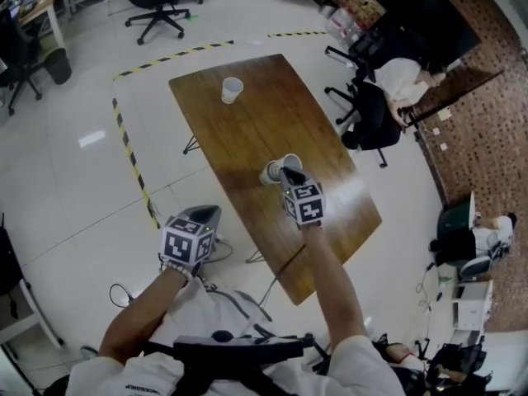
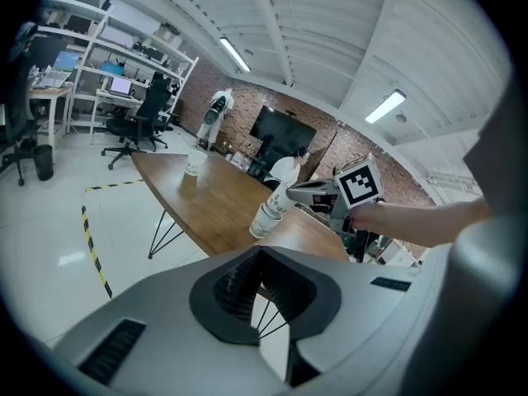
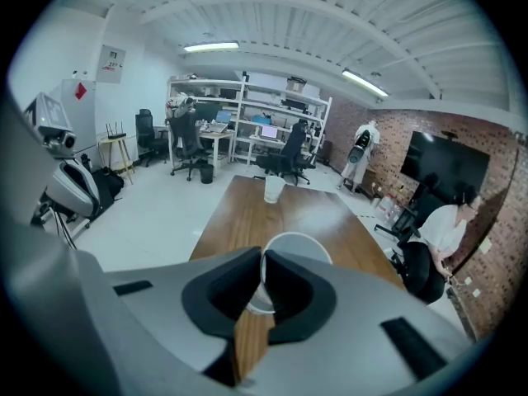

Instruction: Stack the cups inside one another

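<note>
My right gripper [image 1: 285,172] [image 3: 262,261] is shut on the rim of a white paper cup [image 1: 290,162] [image 3: 294,251], one jaw inside it and one outside. The cup hangs tilted over the middle of the wooden table [image 1: 247,130]. Seen from the left gripper view, the held cup [image 2: 281,195] has its lower end inside a second white cup [image 2: 264,220] [image 1: 270,173]. A third cup [image 1: 232,89] [image 2: 195,162] [image 3: 273,188] stands upright at the table's far end. My left gripper [image 1: 205,214] [image 2: 260,252] is shut and empty, off the table's near left side above the floor.
Yellow-black tape [image 1: 130,151] marks the floor left of and behind the table. A person sits in a chair [image 1: 375,118] right of the table. Office chairs [image 1: 157,2] and desks with shelves [image 3: 247,122] stand beyond the far end.
</note>
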